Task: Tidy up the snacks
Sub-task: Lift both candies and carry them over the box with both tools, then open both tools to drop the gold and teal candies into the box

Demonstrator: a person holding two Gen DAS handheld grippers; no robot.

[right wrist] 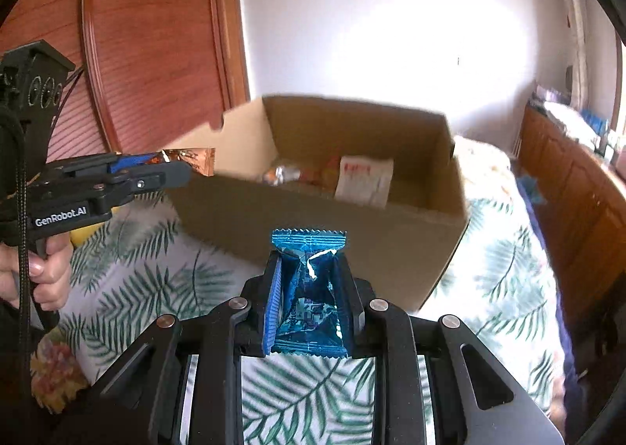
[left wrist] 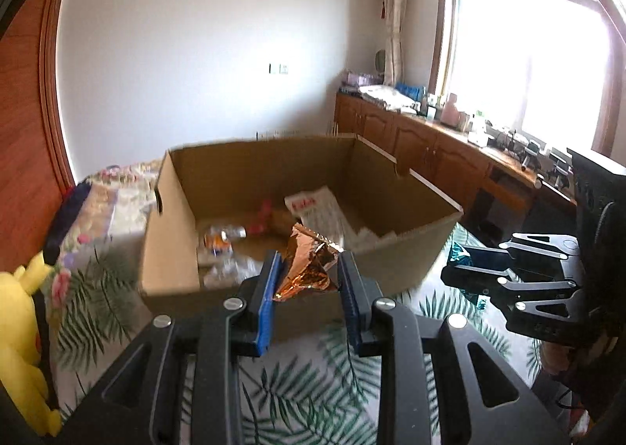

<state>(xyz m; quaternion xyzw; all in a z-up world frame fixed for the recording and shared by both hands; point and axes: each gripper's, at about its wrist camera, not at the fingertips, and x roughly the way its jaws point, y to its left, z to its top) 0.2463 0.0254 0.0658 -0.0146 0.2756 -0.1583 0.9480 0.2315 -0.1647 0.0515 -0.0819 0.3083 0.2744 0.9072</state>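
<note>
An open cardboard box [left wrist: 250, 167] [right wrist: 414, 226] stands on a leaf-print bedspread and holds several snack packets, among them a white packet with red print [left wrist: 317, 210] [right wrist: 366, 177]. My left gripper [left wrist: 309, 263] is shut on a crumpled copper foil snack [left wrist: 309, 265], held at the box's near rim; it also shows in the right wrist view [right wrist: 156, 167]. My right gripper [right wrist: 309, 261] is shut on a blue foil snack packet [right wrist: 309, 288], held just short of the box's near side. The right gripper shows at the right in the left wrist view [left wrist: 469, 269].
A yellow plush toy [left wrist: 19, 327] sits at the left edge of the bed. Folded floral bedding [left wrist: 105, 206] lies behind the box. A wooden wardrobe [right wrist: 156, 34] stands on the left. A long wooden cabinet [left wrist: 450, 155] with clutter runs under the window.
</note>
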